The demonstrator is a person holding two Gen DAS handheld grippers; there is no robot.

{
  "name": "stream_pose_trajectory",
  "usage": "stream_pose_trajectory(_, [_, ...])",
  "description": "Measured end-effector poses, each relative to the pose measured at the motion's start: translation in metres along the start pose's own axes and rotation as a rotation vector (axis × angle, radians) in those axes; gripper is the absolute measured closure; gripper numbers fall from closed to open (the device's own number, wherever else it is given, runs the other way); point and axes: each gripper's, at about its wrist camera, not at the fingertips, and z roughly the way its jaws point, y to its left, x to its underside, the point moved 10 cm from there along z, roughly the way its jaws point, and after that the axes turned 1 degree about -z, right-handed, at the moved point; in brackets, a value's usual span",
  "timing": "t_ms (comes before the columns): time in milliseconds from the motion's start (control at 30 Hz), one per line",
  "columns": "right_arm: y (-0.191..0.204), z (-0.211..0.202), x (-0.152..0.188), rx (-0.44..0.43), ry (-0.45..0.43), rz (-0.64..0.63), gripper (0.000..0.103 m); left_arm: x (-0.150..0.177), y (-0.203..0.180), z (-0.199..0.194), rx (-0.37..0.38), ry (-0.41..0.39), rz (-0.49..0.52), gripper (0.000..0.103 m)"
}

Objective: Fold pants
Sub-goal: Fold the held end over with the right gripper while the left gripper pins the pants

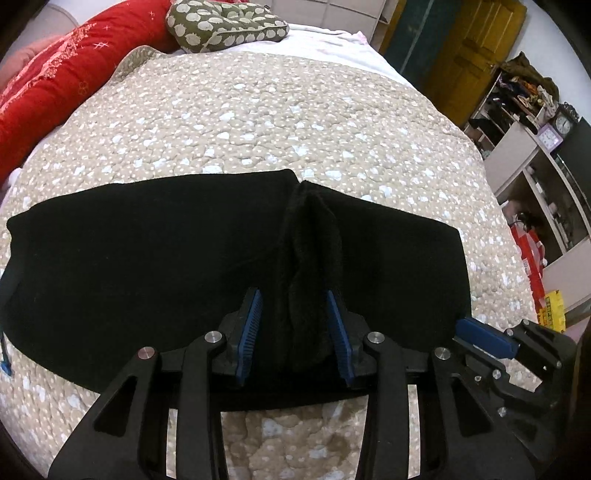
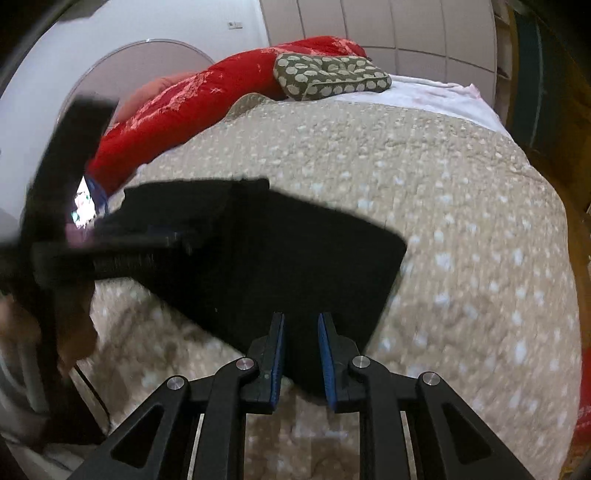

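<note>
Black pants (image 1: 147, 258) lie crosswise on the beige quilted bedspread (image 1: 258, 122), folded into a wide band. A raised ridge of their fabric (image 1: 306, 258) runs toward me. My left gripper (image 1: 295, 325) is shut on that ridge, its blue pads (image 1: 251, 325) pressing both sides. In the right wrist view the pants (image 2: 295, 258) fill the middle and their near edge passes between the narrow-set pads of my right gripper (image 2: 301, 347), which is shut on it. The right gripper (image 1: 461, 326) also shows at the pants' right end. The left gripper (image 2: 162, 236) is a blur at left.
A red quilt (image 1: 55, 81) and a green patterned pillow (image 1: 225, 22) lie at the bed's far end, with white sheet (image 1: 332, 40) beyond. The bed's right edge drops to a floor with shelves (image 1: 524, 122), a yellow door (image 1: 476, 48) and boxes. A hand (image 2: 22, 325) shows at left.
</note>
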Motion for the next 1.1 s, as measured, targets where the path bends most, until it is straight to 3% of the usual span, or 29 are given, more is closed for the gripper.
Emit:
stream_pose_trajectory(133, [0.003,-0.008,-0.008,0.006,0.01,0.008,0.086,0.001,-0.001,-0.005,-0.031,-0.014,0.005,0.067])
stream_pose_trajectory(267, [0.005,-0.019,-0.026,0.015,-0.035,0.01,0.085,0.0,0.003,-0.018,-0.067,-0.045,0.01,0.067])
stream_pose_trajectory(567, [0.015,0.002,-0.052,-0.021,-0.042,0.095,0.084,0.0,0.032,-0.047,-0.177,-0.136,0.011,0.067])
stream_pose_trajectory(767, [0.026,0.014,-0.059,-0.028,-0.026,0.074,0.084,0.006,0.052,-0.049,-0.188,-0.124,-0.029,0.067])
stream_pose_trajectory(1100, [0.05,0.035,-0.062,-0.041,0.026,0.031,0.083,0.024,0.077,-0.041,-0.055,-0.014,-0.184,0.067])
